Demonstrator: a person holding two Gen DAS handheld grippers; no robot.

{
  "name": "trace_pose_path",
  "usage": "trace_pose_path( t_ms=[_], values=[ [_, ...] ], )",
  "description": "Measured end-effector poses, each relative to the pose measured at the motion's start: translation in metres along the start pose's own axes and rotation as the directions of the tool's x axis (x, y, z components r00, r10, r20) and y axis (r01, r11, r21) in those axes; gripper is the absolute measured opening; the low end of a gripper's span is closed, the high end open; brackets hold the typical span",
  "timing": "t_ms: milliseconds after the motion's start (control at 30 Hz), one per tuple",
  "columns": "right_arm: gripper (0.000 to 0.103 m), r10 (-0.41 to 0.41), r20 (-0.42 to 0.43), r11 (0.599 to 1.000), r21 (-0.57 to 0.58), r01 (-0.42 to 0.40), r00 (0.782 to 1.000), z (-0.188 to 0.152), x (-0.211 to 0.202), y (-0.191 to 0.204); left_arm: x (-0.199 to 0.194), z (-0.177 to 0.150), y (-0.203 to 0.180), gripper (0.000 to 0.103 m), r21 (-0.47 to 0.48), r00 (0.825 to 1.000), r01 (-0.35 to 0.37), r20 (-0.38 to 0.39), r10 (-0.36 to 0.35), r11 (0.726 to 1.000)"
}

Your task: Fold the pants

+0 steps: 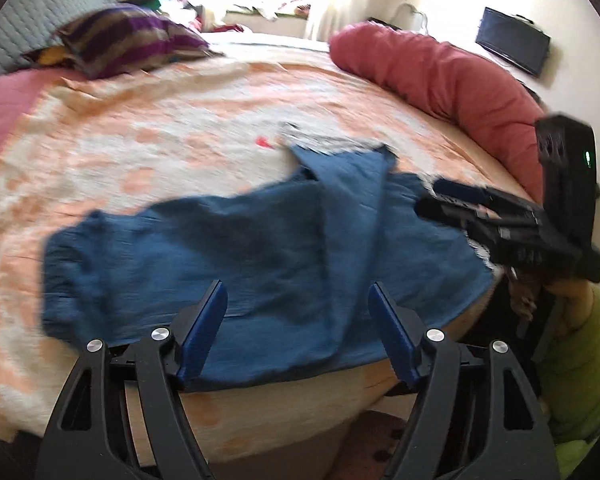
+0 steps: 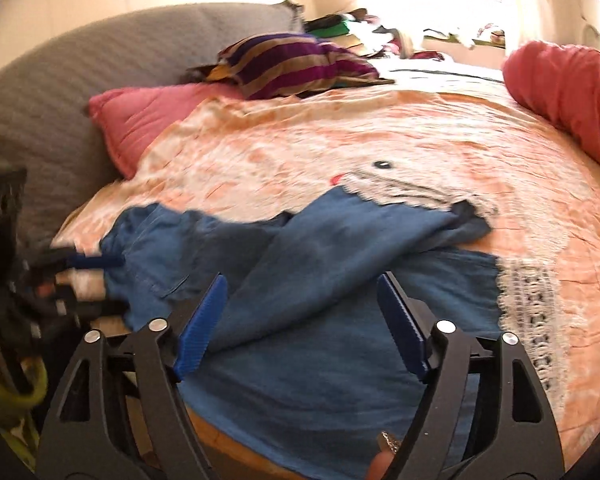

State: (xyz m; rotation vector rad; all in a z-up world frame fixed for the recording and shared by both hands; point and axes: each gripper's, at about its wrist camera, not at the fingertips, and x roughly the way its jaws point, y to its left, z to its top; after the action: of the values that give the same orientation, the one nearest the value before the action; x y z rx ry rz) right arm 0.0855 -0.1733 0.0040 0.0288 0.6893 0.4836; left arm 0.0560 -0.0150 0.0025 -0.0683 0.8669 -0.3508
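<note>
Pants (image 1: 228, 248), blue, spread across the near edge of the bed (image 1: 180, 128), partly folded, one leg laid diagonally over the other. White lace trim (image 2: 532, 304) at the right-hand hem. Both views blurred.

Left to right, left wrist view:
- Grey quilted headboard (image 1: 16, 20) at far left.
- Striped purple-and-tan pillow (image 1: 132, 36) lying near it at the bed's far side.
- Left tool (image 1: 298, 332) hovering above the near edge of the pants, blue pads wide apart, gripping nothing.
- Red bolster (image 1: 440, 68) along the right side of the bed.
- Dark screen (image 1: 512, 40) against the wall beyond the bolster.
- Right tool (image 1: 440, 196) entering from the right, over the right-hand part of the pants; contact not discernible.

Left to right, right wrist view:
- Left tool (image 2: 88, 264) seen at far left, by the edge of the pants; blurred.
- Pink pillow (image 2: 140, 116) beside the headboard.
- Right tool (image 2: 300, 320) above the overlapped legs, pads wide apart, holding nothing.
- Fingertip (image 2: 380, 468) visible at bottom, under the tool.
</note>
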Motion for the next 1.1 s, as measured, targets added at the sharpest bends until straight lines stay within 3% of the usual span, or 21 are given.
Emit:
trace_pose_path(
  t_ms=[167,233,367,400,467,567,633,833,867,933,967,1000,1033,1100],
  values=[
    [0.079,-0.070,0.009,0.997,-0.044,0.071,0.997,0.024,0.002,-0.015,0.036,0.010,-0.013,0.070,-0.001,0.996,0.077,-0.047,-0.077,0.997],
    [0.080,-0.092,0.004,0.993,-0.068,0.092,0.996,0.042,0.010,-0.018,0.053,0.014,-0.015,0.070,-0.041,0.991,0.113,-0.072,-0.115,0.993],
    [0.084,-0.094,-0.034,0.991,-0.098,0.090,0.995,0.082,0.038,-0.023,0.077,0.015,-0.018,0.069,-0.073,0.988,0.120,-0.088,-0.126,0.990],
    [0.084,-0.093,-0.062,0.992,-0.088,0.087,0.994,0.094,0.055,-0.025,0.083,0.013,-0.018,0.065,-0.079,0.988,0.116,-0.089,-0.123,0.990],
    [0.084,-0.097,-0.112,0.992,-0.091,0.087,0.989,0.104,0.077,-0.025,0.088,0.011,-0.019,0.034,-0.080,0.986,0.140,-0.085,-0.146,0.987],
    [0.084,-0.198,-0.206,0.972,-0.164,0.166,0.958,0.114,0.128,-0.017,0.093,0.009,-0.019,0.015,-0.061,0.983,0.169,-0.065,-0.173,0.984],
    [0.084,-0.204,-0.241,0.972,-0.169,0.166,0.949,0.115,0.151,-0.014,0.093,0.009,-0.019,0.009,-0.065,0.972,0.222,-0.064,-0.227,0.973],
    [0.083,-0.267,-0.343,0.962,-0.142,0.232,0.901,0.114,0.219,-0.017,0.088,0.004,-0.029,0.009,-0.012,0.964,0.260,-0.056,-0.260,0.966],
    [0.077,-0.280,-0.350,0.959,-0.148,0.242,0.894,0.112,0.225,-0.018,0.088,0.004,-0.030,0.009,-0.002,0.965,0.255,-0.053,-0.255,0.967],
    [0.035,-0.301,-0.356,0.953,-0.153,0.262,0.885,0.109,0.231,-0.026,0.086,0.003,-0.029,0.009,0.011,0.969,0.242,-0.046,-0.241,0.970],
    [0.028,-0.297,-0.344,0.954,-0.144,0.263,0.891,0.109,0.226,-0.032,0.086,0.004,-0.028,0.009,0.015,0.971,0.235,-0.041,-0.234,0.972],
    [0.013,-0.277,-0.329,0.960,-0.120,0.251,0.903,0.111,0.219,-0.037,0.084,0.004,-0.026,0.009,0.016,0.973,0.228,-0.036,-0.228,0.973],
    [0.007,-0.245,-0.309,0.970,-0.081,0.231,0.919,0.113,0.208,-0.043,0.083,0.004,-0.025,0.009,0.017,0.974,0.226,-0.033,-0.225,0.974],
    [0.006,-0.226,-0.258,0.973,-0.020,0.229,0.939,0.115,0.180,-0.056,0.081,0.004,-0.021,0.010,0.013,0.975,0.221,-0.027,-0.221,0.975]
  ],
)
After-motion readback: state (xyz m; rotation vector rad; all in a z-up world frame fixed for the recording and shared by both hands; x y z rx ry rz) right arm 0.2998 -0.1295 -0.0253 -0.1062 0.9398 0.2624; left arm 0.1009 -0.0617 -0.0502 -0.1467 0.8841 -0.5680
